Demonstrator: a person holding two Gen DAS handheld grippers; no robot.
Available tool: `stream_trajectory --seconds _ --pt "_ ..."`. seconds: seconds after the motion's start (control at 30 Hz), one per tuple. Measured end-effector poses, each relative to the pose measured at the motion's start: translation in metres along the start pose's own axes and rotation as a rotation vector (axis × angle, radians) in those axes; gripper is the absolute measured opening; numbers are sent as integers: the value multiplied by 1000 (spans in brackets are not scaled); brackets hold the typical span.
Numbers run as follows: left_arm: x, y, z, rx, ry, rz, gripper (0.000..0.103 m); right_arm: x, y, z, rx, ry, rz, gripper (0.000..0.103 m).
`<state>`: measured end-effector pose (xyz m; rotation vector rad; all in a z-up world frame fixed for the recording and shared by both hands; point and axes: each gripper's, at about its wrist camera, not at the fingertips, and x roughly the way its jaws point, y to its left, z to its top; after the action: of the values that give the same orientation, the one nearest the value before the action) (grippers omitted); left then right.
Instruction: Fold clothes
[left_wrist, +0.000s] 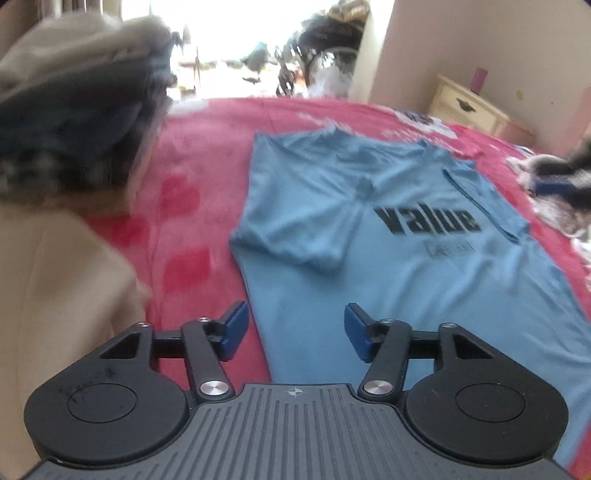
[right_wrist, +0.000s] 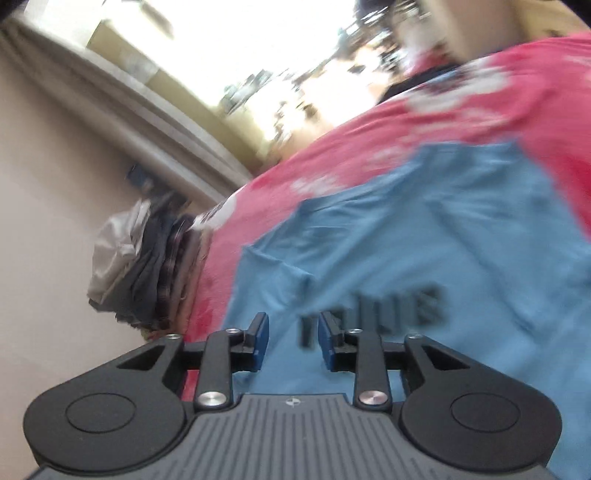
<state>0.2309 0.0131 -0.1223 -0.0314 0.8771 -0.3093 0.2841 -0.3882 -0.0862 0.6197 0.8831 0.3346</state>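
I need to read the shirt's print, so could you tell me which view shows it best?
The left wrist view: the print on the blue T-shirt reads "value". In the right wrist view the print is tilted, smeared and partly behind a finger.

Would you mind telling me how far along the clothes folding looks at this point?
Done: a stack of folded clothes sits at the left on the red bedspread. In hand: the blue T-shirt lies flat, one sleeve already folded in; the left gripper and right gripper are both open, holding nothing. Left: the shirt's remaining folds.

A cream nightstand (left_wrist: 466, 103) (one dark handle) beside the wall (left_wrist: 517, 55).
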Motion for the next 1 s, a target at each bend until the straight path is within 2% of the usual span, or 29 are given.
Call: stream_trajectory --seconds 0.1,0.23,0.3,0.4,0.53,0.77,0.87,1.0 --pt "-14 4 -13 -19 68 -51 66 -73 -34 -34 91 -73 -79 41" --pt "-26 8 -38 -81 196 -112 66 -149 -83 -88 241 -142 -203 44" --pt "-33 9 -53 -117 251 -136 66 -173 -106 -109 322 -155 -272 50" --pt "-44 10 -76 -165 293 -166 66 -197 -136 -136 406 -164 -330 50" --pt "-46 14 -108 -232 363 -185 66 -197 -161 -145 430 -155 -362 52" --pt "-56 13 -132 -209 316 -236 63 -165 -189 -134 396 -72 -338 52" --pt "-60 16 -139 -217 319 -281 59 -155 -194 -148 396 2 -324 51" --pt "-59 9 -149 -185 342 -342 53 -163 -188 -165 373 54 -285 50"
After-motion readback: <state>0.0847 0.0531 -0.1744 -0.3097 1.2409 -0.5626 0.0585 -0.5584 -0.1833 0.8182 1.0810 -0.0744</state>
